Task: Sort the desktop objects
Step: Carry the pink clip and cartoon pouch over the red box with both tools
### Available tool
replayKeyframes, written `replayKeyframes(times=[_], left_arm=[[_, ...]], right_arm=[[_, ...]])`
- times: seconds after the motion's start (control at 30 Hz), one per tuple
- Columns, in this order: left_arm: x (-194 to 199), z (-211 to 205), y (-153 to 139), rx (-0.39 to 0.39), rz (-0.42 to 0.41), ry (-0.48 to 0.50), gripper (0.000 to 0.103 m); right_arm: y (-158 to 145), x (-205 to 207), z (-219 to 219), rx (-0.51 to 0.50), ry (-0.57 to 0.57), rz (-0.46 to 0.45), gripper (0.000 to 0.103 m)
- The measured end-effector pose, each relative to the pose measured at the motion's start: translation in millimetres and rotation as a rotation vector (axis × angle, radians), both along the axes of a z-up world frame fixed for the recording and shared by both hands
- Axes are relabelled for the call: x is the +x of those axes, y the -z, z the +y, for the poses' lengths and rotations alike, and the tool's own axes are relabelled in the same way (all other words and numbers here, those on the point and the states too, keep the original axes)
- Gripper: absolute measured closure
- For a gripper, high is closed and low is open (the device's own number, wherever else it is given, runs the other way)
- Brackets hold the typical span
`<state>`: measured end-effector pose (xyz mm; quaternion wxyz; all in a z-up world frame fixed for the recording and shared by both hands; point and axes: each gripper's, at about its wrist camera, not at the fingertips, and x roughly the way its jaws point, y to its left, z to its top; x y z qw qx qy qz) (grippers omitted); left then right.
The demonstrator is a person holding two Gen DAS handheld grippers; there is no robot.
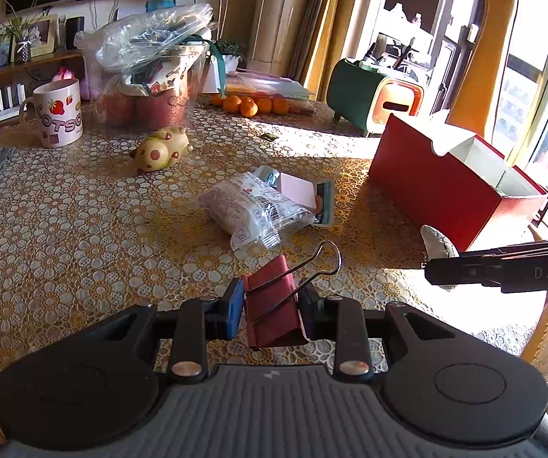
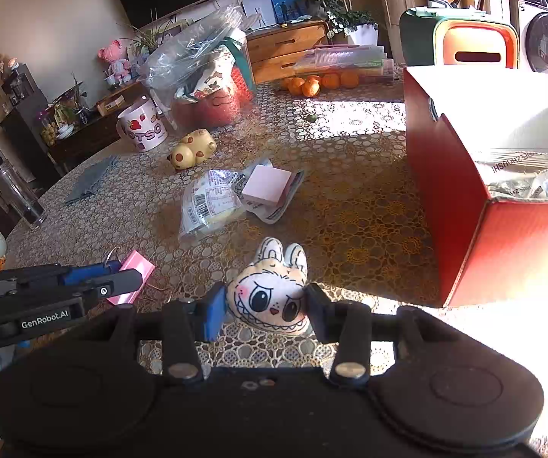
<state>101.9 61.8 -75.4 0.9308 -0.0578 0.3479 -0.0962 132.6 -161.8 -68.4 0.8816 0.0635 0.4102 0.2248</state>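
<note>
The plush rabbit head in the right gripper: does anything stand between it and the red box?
Nothing visible does. The right gripper is shut on the plush rabbit head, and only bare tablecloth lies between it and the open red box to its right. The snack packets lie farther off, to the left.

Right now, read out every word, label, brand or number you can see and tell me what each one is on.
"GenRobot.AI": on the left gripper, its body.
"DAS", cut off by the frame edge: on the right gripper.
"LOTSO", partly hidden: on the strawberry mug.
"ZHOUSHI", upside down: on a packet in the red box.
Barcode and print on the clear snack bag: too small to read.
</note>
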Motion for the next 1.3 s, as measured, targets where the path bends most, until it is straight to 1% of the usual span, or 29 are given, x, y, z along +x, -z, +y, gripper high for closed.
replayKeyframes(times=[0.23, 0.43, 0.67, 1.03, 1.3], left_arm=[[-7.7, -31.1, -25.7, -0.024, -0.04, 0.052, 0.074], [-8.3, -63.8, -45.9, -0.039, -0.07, 0.119, 0.074], [-2.8, -102.6, -65.9, -0.042, -0.1, 0.183, 0.074], [19.8, -164.8, -82.5, -0.034, -0.134, 0.282, 0.074], [49.8, -204.7, -88.9, -0.021, -0.15, 0.339, 0.074]], right_arm=[[-17.7, -20.8, -31.1, -0.001, 0.016, -0.031, 0.059], [-34.7, -33.9, -61.2, 0.001, 0.033, -0.06, 0.059], [-53.0, -37.9, -98.7, -0.015, 0.066, -0.107, 0.059], [-72.8, -21.7, -155.4, -0.035, 0.124, -0.167, 0.059], [-81.5, 8.0, -186.0, -0.054, 0.153, -0.184, 0.059]])
